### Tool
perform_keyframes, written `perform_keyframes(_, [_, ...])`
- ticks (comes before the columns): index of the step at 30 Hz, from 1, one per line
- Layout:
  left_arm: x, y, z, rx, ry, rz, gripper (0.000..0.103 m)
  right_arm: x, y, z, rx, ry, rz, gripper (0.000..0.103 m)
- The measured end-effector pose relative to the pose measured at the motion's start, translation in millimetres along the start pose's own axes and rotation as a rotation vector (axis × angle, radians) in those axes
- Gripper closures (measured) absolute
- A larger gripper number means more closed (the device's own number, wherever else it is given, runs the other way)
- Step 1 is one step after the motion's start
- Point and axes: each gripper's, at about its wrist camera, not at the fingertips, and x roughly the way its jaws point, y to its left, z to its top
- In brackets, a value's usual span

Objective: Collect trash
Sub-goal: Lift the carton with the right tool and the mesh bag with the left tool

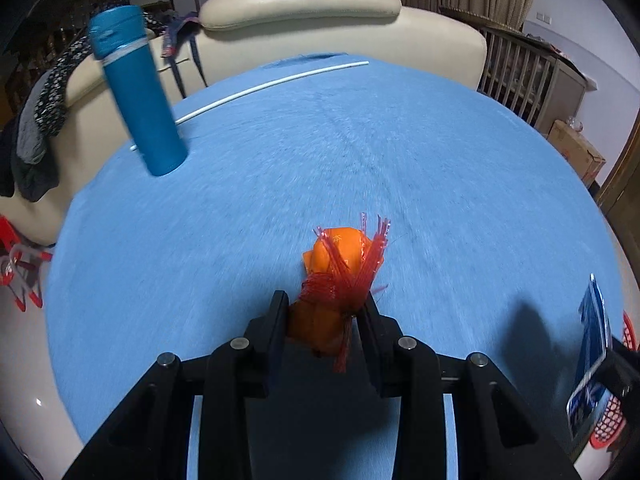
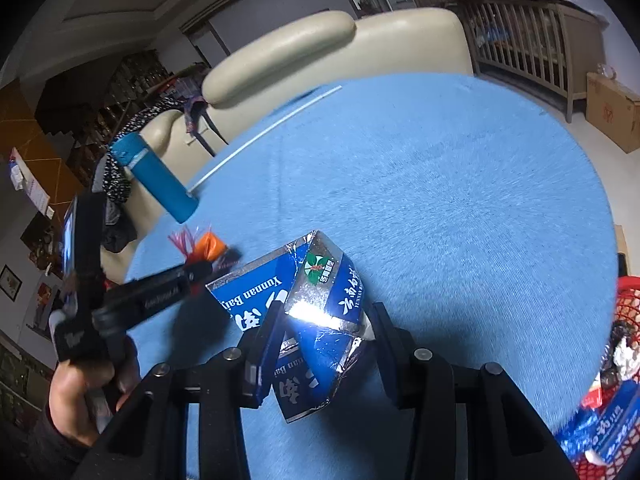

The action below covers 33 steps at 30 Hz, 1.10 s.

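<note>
Grippers at mid-carry, each loaded with one piece of trash over the blue table (image 1: 440,168). Left gripper (image 1: 324,308): fingers closed on an orange wrapper (image 1: 340,252) tangled with red net (image 1: 352,276); the pinch sits low on the bundle, so most of it stands clear ahead of the tips and loose red strands hang down beside the right finger. Right gripper (image 2: 324,320): fingers pressed onto a crushed blue-and-silver box (image 2: 308,300), which is skewed between them, one corner pointing forward and the lower flap drooping under the jaws. Both views are streaked with blur, so fine contact cannot be judged.

A red basket (image 2: 624,320) shows at the right edge of the right view, already holding paper and a blue pack — the likely destination. It lies near the right gripper and farther from the left.

To do this step well:
- keep both pinches firm until each load is over the basket rim, since the foil box looks slippery and held off-centre;
- bring the box in first, then the wrapper, so the grippers do not cross;
- release low inside the basket — the net strands may cling to a finger, so spread wide and lift straight up.

Standing apart at the table's far left, a blue bottle (image 1: 136,92) and a white straw (image 1: 272,84) behind it remain uncollected.
</note>
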Motion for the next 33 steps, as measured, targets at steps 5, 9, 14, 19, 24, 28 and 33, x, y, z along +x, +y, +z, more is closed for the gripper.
perform_keyframes(5, [-32.0,-1.3,-28.8,-0.001,-0.026,0.006,0.067,-24.2,8.1,-10.4,-0.005,-0.036,0.005,0.058])
perform_keyframes(9, [-52.2,1.5,-48.1,-0.002,-0.038,0.008,0.067,-39.8,11.9,-16.6,-0.011,-0.058,0.008,0.058])
perform_keyframes(14, [-70.3,2.3,-62.8,-0.003,-0.050,0.014,0.067,-60.2,18.2,-21.0,-0.022,-0.096,0.008,0.058])
perform_keyframes(19, [-82.5,-0.1,-69.1,0.006,-0.070,0.016,0.067,-75.2,20.7,-22.8,-0.029,-0.122,0.010,0.058])
perform_keyframes(24, [-91.6,-6.7,-72.0,0.027,-0.096,0.017,0.067,-82.1,18.3,-23.0,-0.022,-0.134,0.011,0.058])
perform_keyframes(28, [-91.4,-13.0,-75.1,0.035,-0.096,0.005,0.067,-78.3,14.3,-23.0,-0.012,-0.129,0.005,0.058])
perform_keyframes(33, [-89.7,-25.6,-83.1,0.056,-0.079,-0.007,0.067,-74.8,5.5,-24.0,0.010,-0.119,0.001,0.057])
